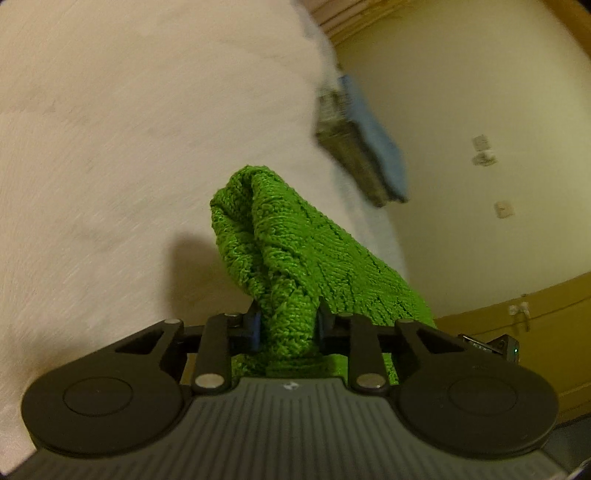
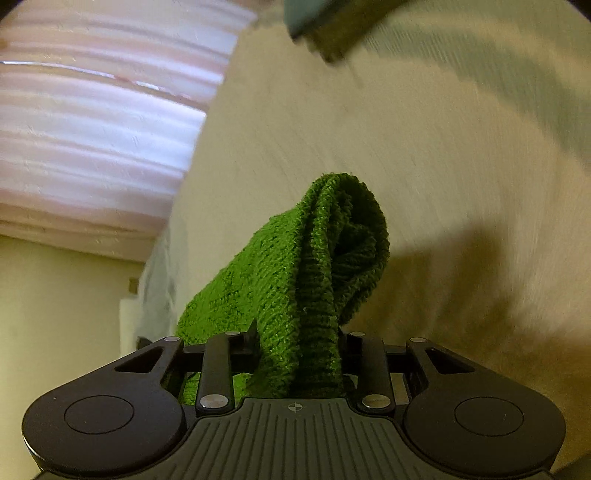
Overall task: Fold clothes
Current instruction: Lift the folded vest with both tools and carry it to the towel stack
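Observation:
A bright green knitted cloth (image 1: 284,251) is bunched between the fingers of my left gripper (image 1: 288,321), which is shut on it; the cloth trails off to the right. In the right wrist view the same green cloth (image 2: 306,273) is pinched in my right gripper (image 2: 299,339), also shut on it, with the cloth trailing to the left. Both grippers hold it up above a pale cream bed surface (image 1: 129,129), which is motion-blurred. The rest of the cloth is hidden below the grippers.
A folded stack of blue and olive clothes (image 1: 362,144) lies near the bed's edge; it also shows in the right wrist view (image 2: 332,26). A cream wall (image 1: 480,92) with switches is at the right. Pink-white curtains (image 2: 92,110) are at the left.

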